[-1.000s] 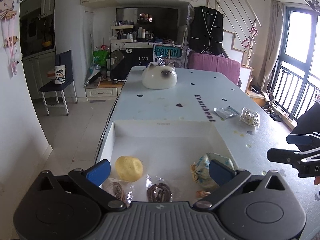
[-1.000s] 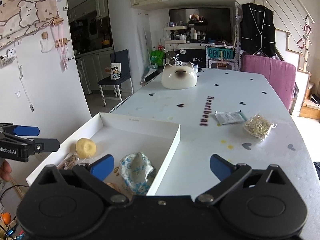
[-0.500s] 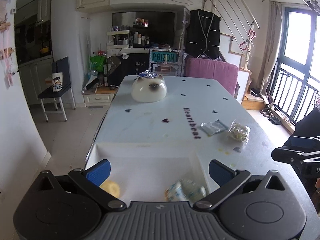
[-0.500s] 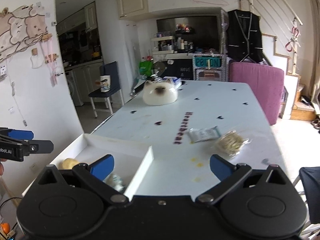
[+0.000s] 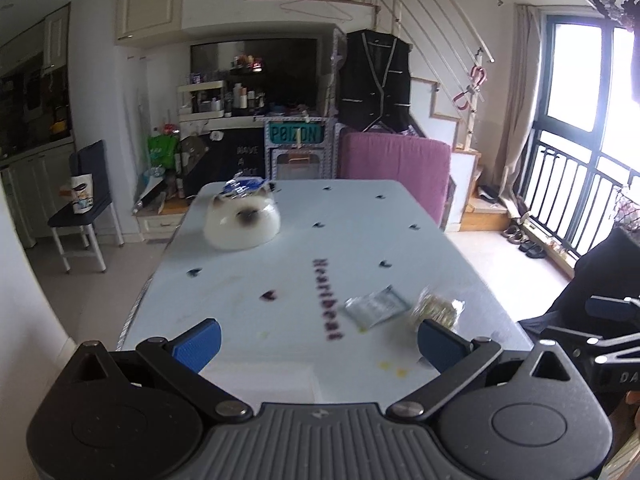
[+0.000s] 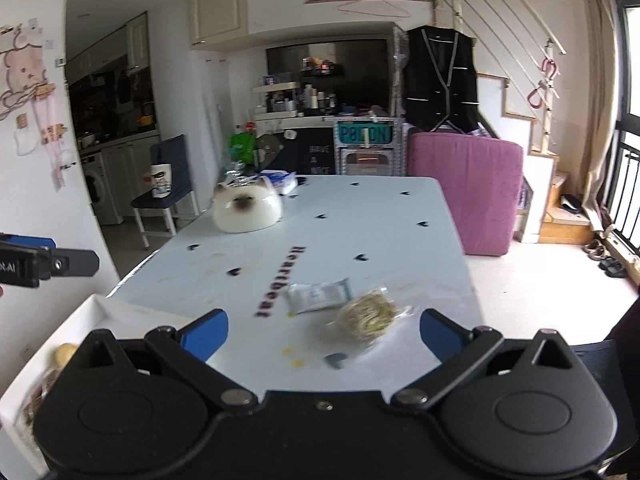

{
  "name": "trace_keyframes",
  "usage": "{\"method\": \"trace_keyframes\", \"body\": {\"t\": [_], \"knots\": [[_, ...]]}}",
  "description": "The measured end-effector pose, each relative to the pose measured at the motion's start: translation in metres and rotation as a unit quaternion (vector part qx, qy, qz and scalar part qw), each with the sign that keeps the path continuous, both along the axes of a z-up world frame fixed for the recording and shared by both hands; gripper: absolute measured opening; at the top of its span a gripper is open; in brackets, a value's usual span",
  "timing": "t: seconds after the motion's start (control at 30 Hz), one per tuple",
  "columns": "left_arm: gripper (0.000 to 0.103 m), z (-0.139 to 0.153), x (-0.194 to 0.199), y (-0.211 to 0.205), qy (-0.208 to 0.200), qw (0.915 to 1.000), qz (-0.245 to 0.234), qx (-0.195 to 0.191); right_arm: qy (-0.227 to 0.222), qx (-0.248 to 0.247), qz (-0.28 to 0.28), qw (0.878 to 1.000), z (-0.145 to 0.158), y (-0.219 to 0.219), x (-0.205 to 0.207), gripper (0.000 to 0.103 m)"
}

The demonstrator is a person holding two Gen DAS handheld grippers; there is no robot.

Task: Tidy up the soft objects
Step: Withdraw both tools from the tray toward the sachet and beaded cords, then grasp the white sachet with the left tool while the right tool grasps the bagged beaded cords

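Note:
My left gripper point(image 5: 318, 344) is open with nothing between its blue pads, held above the white box point(image 5: 260, 378), of which only a strip of the far rim shows. My right gripper point(image 6: 322, 336) is also open and empty, just short of a clear bag of yellowish coils point(image 6: 368, 314) and a silver packet point(image 6: 318, 294) lying flat on the table. In the right wrist view the white box point(image 6: 94, 310) sits at the lower left with a yellow round soft thing point(image 6: 66, 354) inside. The left wrist view shows the bag point(image 5: 438, 306) and the packet point(image 5: 374, 306) too, blurred.
A white cat-faced dome point(image 6: 246, 208) stands at the far left of the pale blue table point(image 6: 360, 224). A purple chair point(image 6: 464, 184) stands behind the table's far right corner, and a dark chair point(image 5: 580, 288) by its right side.
Both views have lifted and shifted forward: the box and its contents have dropped almost out of the left view, and the right gripper has come nearer the bag and packet. Both grippers stay open.

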State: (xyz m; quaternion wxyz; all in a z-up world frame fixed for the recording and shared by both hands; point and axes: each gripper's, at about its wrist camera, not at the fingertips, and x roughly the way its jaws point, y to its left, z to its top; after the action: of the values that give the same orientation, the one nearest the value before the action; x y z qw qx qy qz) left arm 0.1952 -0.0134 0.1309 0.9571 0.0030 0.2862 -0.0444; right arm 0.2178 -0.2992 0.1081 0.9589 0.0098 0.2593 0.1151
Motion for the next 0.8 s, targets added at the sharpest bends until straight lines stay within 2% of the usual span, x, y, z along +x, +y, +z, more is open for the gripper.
{"method": "trace_keyframes", "body": {"t": [0.2, 0.4, 0.53, 0.8], "knots": [[0.103, 0.004, 0.04, -0.033, -0.013, 0.9997, -0.018, -0.005, -0.003, -0.005, -0.019, 1.0, 0.002, -0.027, 0.035, 0.103], [0.103, -0.01, 0.093, -0.058, -0.009, 0.9998, -0.02, 0.0, -0.003, -0.012, -0.042, 0.999, -0.006, -0.046, 0.081, 0.103], [0.103, -0.029, 0.127, -0.065, -0.005, 0.9998, -0.017, -0.006, 0.007, -0.008, -0.046, 0.999, -0.025, -0.05, 0.114, 0.103], [0.103, -0.079, 0.187, -0.066, 0.03, 0.9994, -0.006, -0.018, 0.028, -0.021, -0.044, 0.998, -0.076, -0.035, 0.178, 0.103]]}}
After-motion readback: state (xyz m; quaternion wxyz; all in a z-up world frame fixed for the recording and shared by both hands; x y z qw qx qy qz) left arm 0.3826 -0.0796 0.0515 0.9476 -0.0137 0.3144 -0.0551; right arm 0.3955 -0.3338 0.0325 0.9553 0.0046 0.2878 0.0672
